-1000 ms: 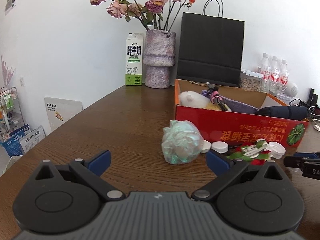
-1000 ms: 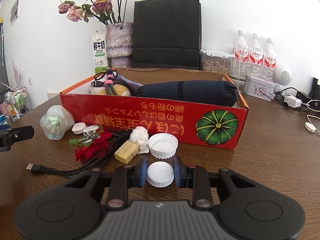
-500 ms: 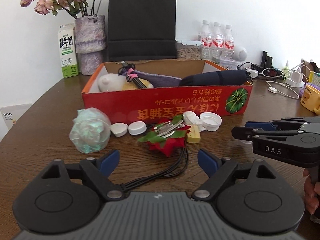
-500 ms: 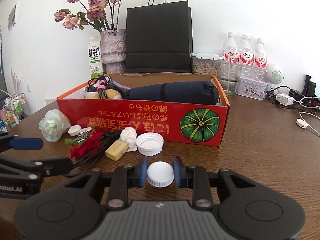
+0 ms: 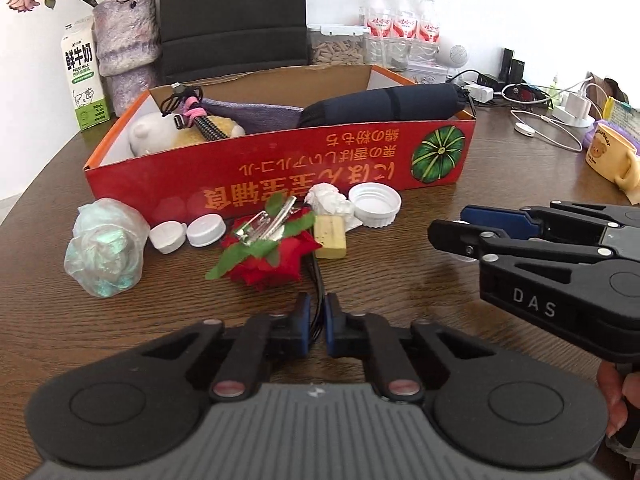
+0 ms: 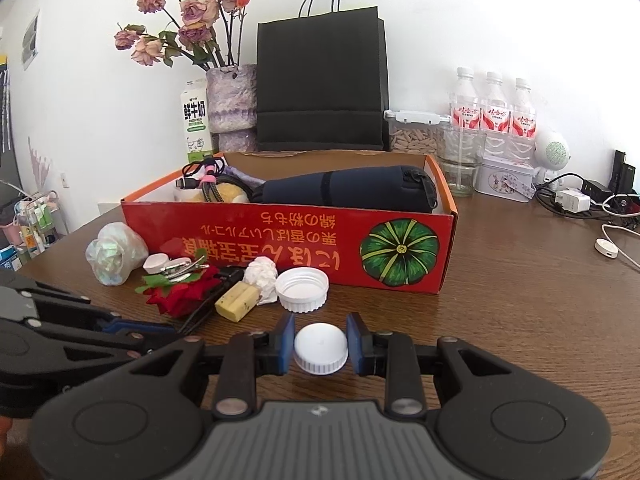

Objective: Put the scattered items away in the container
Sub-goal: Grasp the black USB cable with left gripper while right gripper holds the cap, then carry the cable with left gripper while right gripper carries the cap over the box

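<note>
A red cardboard box (image 5: pixel 280 168) (image 6: pixel 288 236) stands open on the brown table, holding a dark pouch, a plush toy and cables. In front of it lie a crumpled plastic bag (image 5: pixel 105 254), two small white caps (image 5: pixel 186 234), a red fabric flower with a metal clip (image 5: pixel 268 252), a yellow block (image 5: pixel 330 236), a white wad (image 5: pixel 328 200) and a wide white lid (image 5: pixel 374 204). My left gripper (image 5: pixel 316 330) is shut on a black cable (image 5: pixel 317 292). My right gripper (image 6: pixel 321 344) is shut on a white bottle cap (image 6: pixel 321 348), low over the table.
Behind the box stand a milk carton (image 5: pixel 84 80), a vase of dried roses (image 6: pixel 232 104), a black paper bag (image 6: pixel 320 88), water bottles (image 6: pixel 492 116) and jars. Chargers and cables (image 5: pixel 560 112) and a yellow mug (image 5: pixel 612 160) lie at the right.
My left gripper swung right toward the items, moved in over the black cable and closed on it. My right gripper kept hold of the white cap and drew back a little.
</note>
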Action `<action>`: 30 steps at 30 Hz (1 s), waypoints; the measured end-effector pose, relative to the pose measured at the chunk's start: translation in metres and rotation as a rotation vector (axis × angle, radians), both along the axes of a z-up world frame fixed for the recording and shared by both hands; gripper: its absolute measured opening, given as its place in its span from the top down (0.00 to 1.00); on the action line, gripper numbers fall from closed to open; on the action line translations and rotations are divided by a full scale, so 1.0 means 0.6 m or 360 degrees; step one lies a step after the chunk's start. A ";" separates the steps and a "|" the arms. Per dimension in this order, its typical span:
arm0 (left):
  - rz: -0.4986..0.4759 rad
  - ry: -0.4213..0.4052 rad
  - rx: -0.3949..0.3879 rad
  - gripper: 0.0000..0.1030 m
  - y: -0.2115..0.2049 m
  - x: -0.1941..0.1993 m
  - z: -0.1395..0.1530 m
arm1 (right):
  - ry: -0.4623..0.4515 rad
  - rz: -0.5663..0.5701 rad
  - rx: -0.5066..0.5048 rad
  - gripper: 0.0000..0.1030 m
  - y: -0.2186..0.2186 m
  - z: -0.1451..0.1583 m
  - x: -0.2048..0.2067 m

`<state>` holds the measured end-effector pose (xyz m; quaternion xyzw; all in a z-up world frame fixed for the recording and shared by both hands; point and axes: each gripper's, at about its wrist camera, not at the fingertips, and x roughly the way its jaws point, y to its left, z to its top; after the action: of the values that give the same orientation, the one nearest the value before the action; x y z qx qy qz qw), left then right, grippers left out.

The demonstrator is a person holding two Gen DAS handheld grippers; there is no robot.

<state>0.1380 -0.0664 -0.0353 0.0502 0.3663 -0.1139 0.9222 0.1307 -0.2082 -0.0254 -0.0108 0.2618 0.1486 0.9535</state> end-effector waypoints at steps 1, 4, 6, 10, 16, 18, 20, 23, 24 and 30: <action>0.0008 -0.0002 -0.0004 0.96 -0.001 -0.001 0.000 | -0.0002 0.0000 0.0000 0.74 0.000 0.000 0.000; 0.0028 -0.0010 -0.0046 0.96 0.003 -0.006 0.001 | -0.0005 -0.0001 0.0010 0.74 -0.002 0.000 -0.001; 0.0036 -0.0037 -0.0076 0.97 0.007 -0.012 0.005 | -0.0009 -0.0004 0.0014 0.74 -0.003 0.000 -0.001; 0.0031 -0.0125 -0.0117 0.97 0.013 -0.030 0.027 | -0.0025 -0.0005 0.0008 0.74 -0.002 0.001 -0.004; 0.0032 -0.0237 -0.0191 0.97 0.027 -0.050 0.063 | -0.0079 -0.0018 0.0019 0.74 -0.005 0.010 -0.013; 0.0040 -0.0267 -0.0219 0.97 0.032 -0.054 0.075 | -0.0109 -0.0024 0.0048 0.74 -0.011 0.022 -0.019; 0.0044 -0.0294 -0.0258 0.97 0.037 -0.056 0.086 | -0.0130 -0.0028 0.0082 0.74 -0.017 0.035 -0.023; 0.0056 -0.0347 -0.0305 0.97 0.045 -0.058 0.108 | -0.0167 -0.0029 0.0111 0.74 -0.023 0.058 -0.028; 0.0056 -0.0363 -0.0322 0.97 0.048 -0.059 0.116 | -0.0186 -0.0032 0.0114 0.74 -0.023 0.067 -0.029; 0.0079 -0.0450 -0.0401 0.97 0.063 -0.050 0.157 | -0.0275 -0.0025 0.0134 0.74 -0.020 0.113 -0.027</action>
<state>0.1081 -0.0283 0.0591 -0.0594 0.2171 -0.1279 0.9659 0.1147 -0.2204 0.0425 0.0186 0.1723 0.1507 0.9733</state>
